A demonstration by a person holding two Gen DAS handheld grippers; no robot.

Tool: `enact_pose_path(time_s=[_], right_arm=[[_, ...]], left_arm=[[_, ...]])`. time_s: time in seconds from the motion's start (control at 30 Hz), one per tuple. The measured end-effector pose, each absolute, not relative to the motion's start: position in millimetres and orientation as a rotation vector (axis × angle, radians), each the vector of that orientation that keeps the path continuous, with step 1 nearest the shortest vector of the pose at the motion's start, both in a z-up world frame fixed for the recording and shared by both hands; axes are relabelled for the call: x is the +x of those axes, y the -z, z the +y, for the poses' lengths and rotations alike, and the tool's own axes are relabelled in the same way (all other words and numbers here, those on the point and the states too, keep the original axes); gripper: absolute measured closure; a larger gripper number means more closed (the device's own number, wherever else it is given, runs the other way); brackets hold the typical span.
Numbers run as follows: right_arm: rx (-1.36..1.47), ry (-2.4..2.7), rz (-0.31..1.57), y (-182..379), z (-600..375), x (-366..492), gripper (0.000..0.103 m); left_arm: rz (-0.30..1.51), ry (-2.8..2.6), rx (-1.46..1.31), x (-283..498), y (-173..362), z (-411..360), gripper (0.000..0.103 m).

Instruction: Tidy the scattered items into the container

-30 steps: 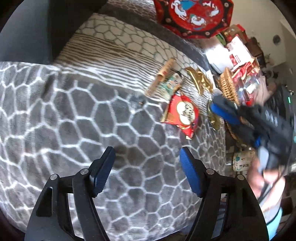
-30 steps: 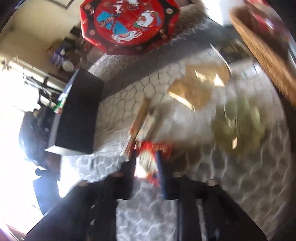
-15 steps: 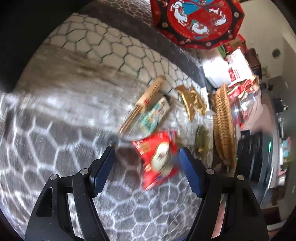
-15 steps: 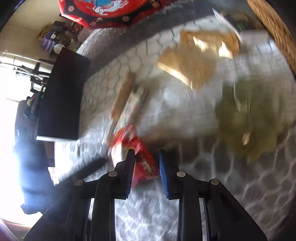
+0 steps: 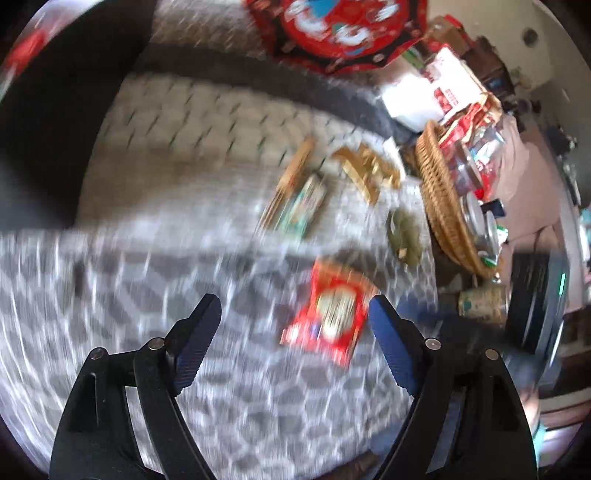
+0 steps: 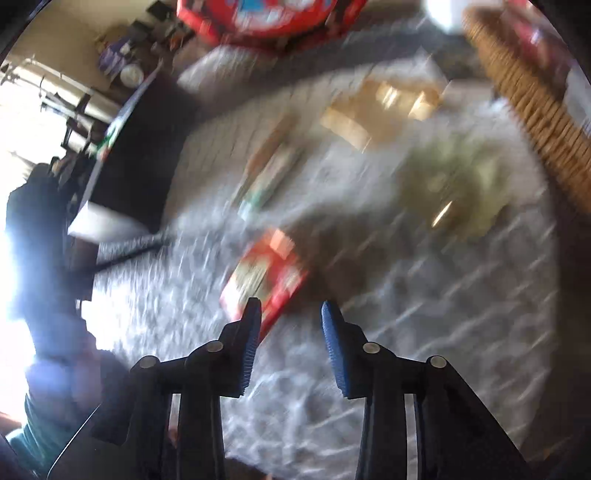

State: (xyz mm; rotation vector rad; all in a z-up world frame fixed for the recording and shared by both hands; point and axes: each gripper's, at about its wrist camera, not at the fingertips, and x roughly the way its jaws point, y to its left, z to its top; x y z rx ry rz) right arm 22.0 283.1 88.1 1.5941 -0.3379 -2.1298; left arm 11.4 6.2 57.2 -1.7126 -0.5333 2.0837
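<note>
Both views are motion-blurred. A red snack packet [image 5: 332, 314] lies flat on the grey hexagon-patterned cloth [image 5: 147, 295]; it also shows in the right wrist view [image 6: 264, 277]. My left gripper [image 5: 293, 314] is open and empty, with the packet just ahead near its right finger. My right gripper [image 6: 290, 321] is open and empty, just short of the packet. Farther off lie a long tan stick pack [image 5: 293, 177], a green-white packet [image 5: 306, 206], gold wrappers [image 5: 365, 171] and an olive-green pouch [image 5: 404, 236]. The wicker basket [image 5: 439, 199], holding several packets, stands at the right.
A large red octagonal tin [image 5: 343, 29] stands at the back. White and red boxes [image 5: 436, 92] sit behind the basket. A small can [image 5: 480, 302] and a black device [image 5: 532, 295] lie off the cloth at the right. A dark box [image 6: 136, 147] stands left.
My right gripper opened wider and drew back from the red packet, which now lies free. Both cameras swung; the packet sits closer to my left gripper's right finger.
</note>
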Motion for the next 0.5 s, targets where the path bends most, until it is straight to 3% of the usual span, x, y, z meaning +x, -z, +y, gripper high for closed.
enact_pose_path(time_s=[0.1, 0.27, 0.3, 0.37, 0.5], right_arm=[[1.583, 2.122, -0.208, -90, 271, 6, 0.051], [1.631, 2.035, -0.022, -71, 228, -9, 0.052], [1.659, 2.02, -0.008, -65, 225, -11, 0.054], [1.679, 1.974, -0.049, -56, 225, -13, 0.086], [1.724, 1.987, -0.188, -51, 249, 0, 0.092]], left_arm=[[-0.701, -2.008, -1.724, 36, -43, -6, 0.025], [-0.866, -1.893, -1.779, 46, -22, 3, 0.026], [-0.878, -1.881, -1.78, 46, -21, 7, 0.026], [-0.881, -1.874, -1.772, 44, -22, 15, 0.026], [-0.851, -1.915, -1.774, 32, -20, 26, 0.026]])
